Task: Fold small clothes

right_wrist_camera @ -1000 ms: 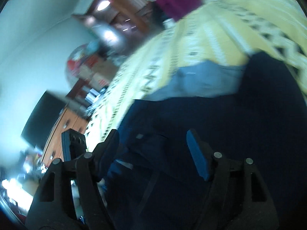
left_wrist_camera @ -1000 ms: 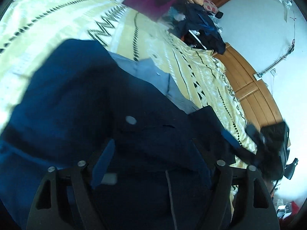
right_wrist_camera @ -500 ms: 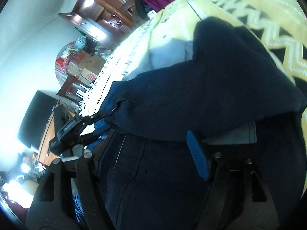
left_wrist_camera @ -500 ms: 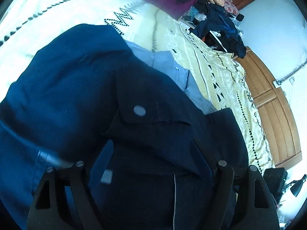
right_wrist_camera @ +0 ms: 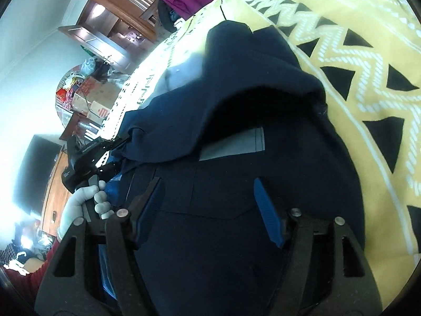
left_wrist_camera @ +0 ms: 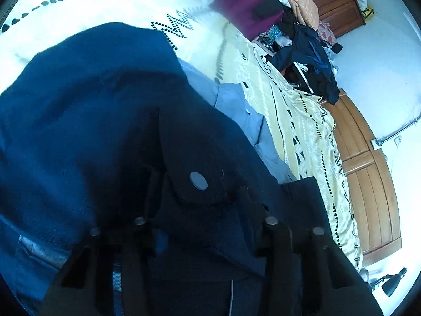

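Observation:
A dark navy garment (left_wrist_camera: 92,131) with a buttoned pocket flap (left_wrist_camera: 198,181) lies on the bed, one part folded over itself. In the left wrist view the cloth covers my left gripper (left_wrist_camera: 202,210); its fingers are hidden beneath the flap. The right wrist view shows that left gripper (right_wrist_camera: 115,155) pinching the edge of the navy garment (right_wrist_camera: 263,92), held by a gloved hand (right_wrist_camera: 84,200). My right gripper (right_wrist_camera: 208,200) hovers just over the garment with its blue pads (right_wrist_camera: 265,210) wide apart, holding nothing. A grey label (right_wrist_camera: 231,147) shows under the folded layer.
A light blue shirt (left_wrist_camera: 236,105) lies under the garment on the yellow patterned blanket (left_wrist_camera: 302,131). A heap of clothes (left_wrist_camera: 263,8) sits at the bed's far end. A wooden wardrobe (left_wrist_camera: 368,171) lines the right wall. Cardboard boxes (right_wrist_camera: 92,97) stand beyond the bed.
The upper part of the navy garment has been brought over onto the lower part. My left gripper's fingers have drawn closer together under the cloth. The right gripper stayed open.

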`<state>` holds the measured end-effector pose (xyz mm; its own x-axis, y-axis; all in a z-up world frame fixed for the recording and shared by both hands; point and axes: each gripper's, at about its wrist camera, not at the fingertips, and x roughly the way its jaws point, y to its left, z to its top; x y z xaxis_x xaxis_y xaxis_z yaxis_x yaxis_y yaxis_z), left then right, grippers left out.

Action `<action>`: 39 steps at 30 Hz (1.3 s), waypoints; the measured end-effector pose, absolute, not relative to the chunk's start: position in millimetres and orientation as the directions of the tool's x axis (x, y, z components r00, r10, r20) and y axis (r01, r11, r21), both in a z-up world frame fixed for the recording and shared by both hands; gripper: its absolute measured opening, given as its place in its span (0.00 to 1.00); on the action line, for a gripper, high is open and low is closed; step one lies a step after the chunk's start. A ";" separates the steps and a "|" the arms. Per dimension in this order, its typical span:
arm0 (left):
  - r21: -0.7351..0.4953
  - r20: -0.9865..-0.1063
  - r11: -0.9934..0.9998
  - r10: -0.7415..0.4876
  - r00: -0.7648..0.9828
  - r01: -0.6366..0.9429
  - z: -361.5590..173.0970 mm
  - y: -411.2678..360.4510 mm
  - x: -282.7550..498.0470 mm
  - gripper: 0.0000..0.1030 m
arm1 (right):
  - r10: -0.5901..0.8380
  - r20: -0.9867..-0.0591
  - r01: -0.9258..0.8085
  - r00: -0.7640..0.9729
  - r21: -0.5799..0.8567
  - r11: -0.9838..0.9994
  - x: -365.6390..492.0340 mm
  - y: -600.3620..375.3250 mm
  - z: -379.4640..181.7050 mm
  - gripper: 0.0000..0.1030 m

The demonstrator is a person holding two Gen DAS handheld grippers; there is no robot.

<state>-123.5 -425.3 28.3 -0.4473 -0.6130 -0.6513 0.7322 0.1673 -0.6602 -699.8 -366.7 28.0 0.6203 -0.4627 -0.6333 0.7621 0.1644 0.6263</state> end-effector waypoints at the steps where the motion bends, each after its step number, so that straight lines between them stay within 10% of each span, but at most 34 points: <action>1: -0.656 -0.651 0.163 -0.615 -0.445 0.737 29.0 -425.4 -123.8 0.39 | -0.463 -0.636 0.766 0.617 0.621 0.168 -698.8 -366.1 29.1 0.67; 4: -0.671 -0.631 0.147 -0.628 -0.455 0.727 29.6 -424.8 -122.7 0.18 | -0.463 -0.646 0.779 0.607 0.600 0.184 -693.5 -367.6 34.7 0.67; 10: -0.652 -0.493 -0.017 -0.750 -0.441 0.758 97.7 -401.5 -100.8 0.13 | -0.469 -0.630 0.777 0.620 0.578 0.249 -693.1 -361.6 53.5 0.66; 17: -0.657 -0.621 0.163 -0.670 -0.407 0.736 50.6 -403.8 -28.7 0.09 | -0.510 -0.640 0.809 0.575 0.536 0.240 -704.8 -360.9 59.4 0.66; 23: -0.745 -0.568 0.046 -0.569 -0.596 0.666 54.6 -387.3 -91.7 0.39 | -0.484 -0.680 0.824 0.552 0.534 0.190 -713.6 -371.0 36.7 0.67; 39: -0.753 -0.587 0.152 -0.597 -0.547 0.640 30.0 -397.7 -123.6 0.43 | -0.485 -0.663 0.809 0.571 0.555 0.194 -712.1 -376.4 21.6 0.68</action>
